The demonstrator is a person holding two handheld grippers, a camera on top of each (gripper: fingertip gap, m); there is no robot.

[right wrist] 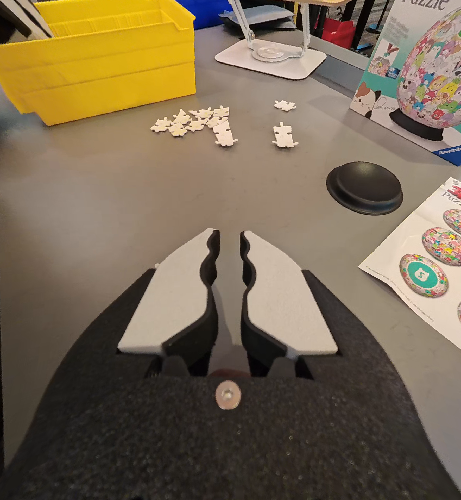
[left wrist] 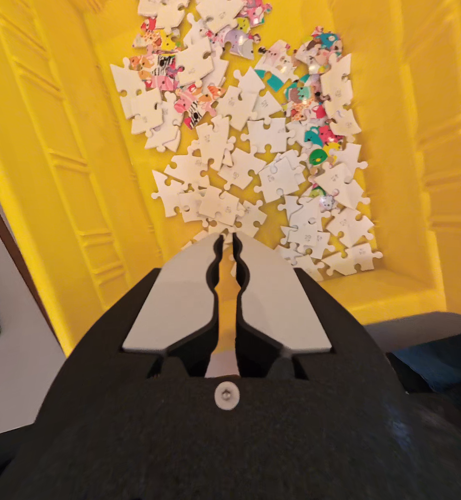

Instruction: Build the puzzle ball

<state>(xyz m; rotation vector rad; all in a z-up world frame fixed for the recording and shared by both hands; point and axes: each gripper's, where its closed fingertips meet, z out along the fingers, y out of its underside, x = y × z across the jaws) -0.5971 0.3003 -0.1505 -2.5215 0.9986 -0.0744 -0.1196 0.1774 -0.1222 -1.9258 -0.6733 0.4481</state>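
Left wrist view: The left gripper (left wrist: 227,238) points down into a yellow bin (left wrist: 61,167). Its jaws stand almost together, with only a narrow slit between the tips. Whether a piece is pinched at the tips cannot be told, because the tips overlap the pile. The loose puzzle pieces (left wrist: 251,140) cover the bin floor in a heap. Most lie white side up; some at the far end and along the right side show the coloured printed face. The ribbed bin walls rise on both sides of the heap.

Right wrist view: The right gripper (right wrist: 229,234) hovers above a grey table (right wrist: 115,189). Its jaws stand slightly apart with a clear gap, and nothing is between them. Ahead on the table lies a small cluster of white pieces (right wrist: 194,121), just beside the front wall of the yellow bin (right wrist: 102,81). Two joined pieces (right wrist: 225,134) lie at the right edge of that cluster. A second joined pair (right wrist: 284,136) lies apart to the right, and a single piece (right wrist: 285,105) lies beyond it. A black round stand (right wrist: 364,188) rests to the right of the gripper. The puzzle box (right wrist: 426,81) stands upright at the far right. A printed instruction sheet (right wrist: 440,259) lies flat near the right edge. A white base plate (right wrist: 271,61) with clear supports sits at the far side.
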